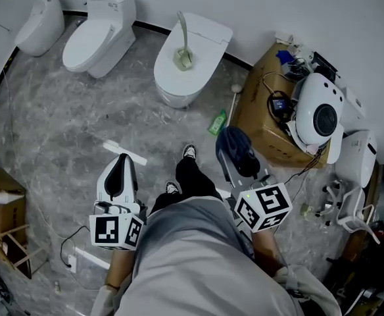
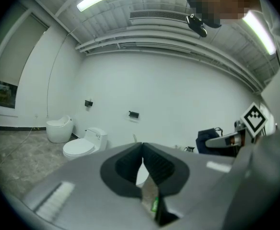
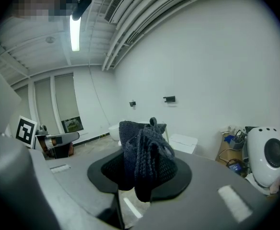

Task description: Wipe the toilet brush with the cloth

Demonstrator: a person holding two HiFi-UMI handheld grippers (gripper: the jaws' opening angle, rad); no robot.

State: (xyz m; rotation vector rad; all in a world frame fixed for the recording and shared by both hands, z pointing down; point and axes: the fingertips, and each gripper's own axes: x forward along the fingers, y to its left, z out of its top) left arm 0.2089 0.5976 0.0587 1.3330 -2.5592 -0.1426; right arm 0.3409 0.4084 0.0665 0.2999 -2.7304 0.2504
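From above, my left gripper [image 1: 121,160] sits low by my left leg, and my right gripper [image 1: 242,158] is out front on the other side with the dark cloth [image 1: 234,142] bunched at its tip. The brush [image 1: 183,50] lies on the closed lid of the nearest toilet [image 1: 208,35], head towards me, well apart from both grippers. A green bottle [image 1: 217,122] lies on the floor between me and that toilet.

Along the left gripper [image 2: 142,148], the pads meet with nothing between them.

Along the right gripper [image 3: 139,170], the jaws are clamped on the cloth [image 3: 141,145], which stands up in a loose knitted wad above the pads.

To do this well, I reckon I should step in past the bottle, part the left jaws and take the brush by its handle, high up and clear of the head. Then I can lay the free wad of cloth, not the pads, against the handle and draw it along. The grip looks deep enough, but a hard drag could pull the cloth loose.
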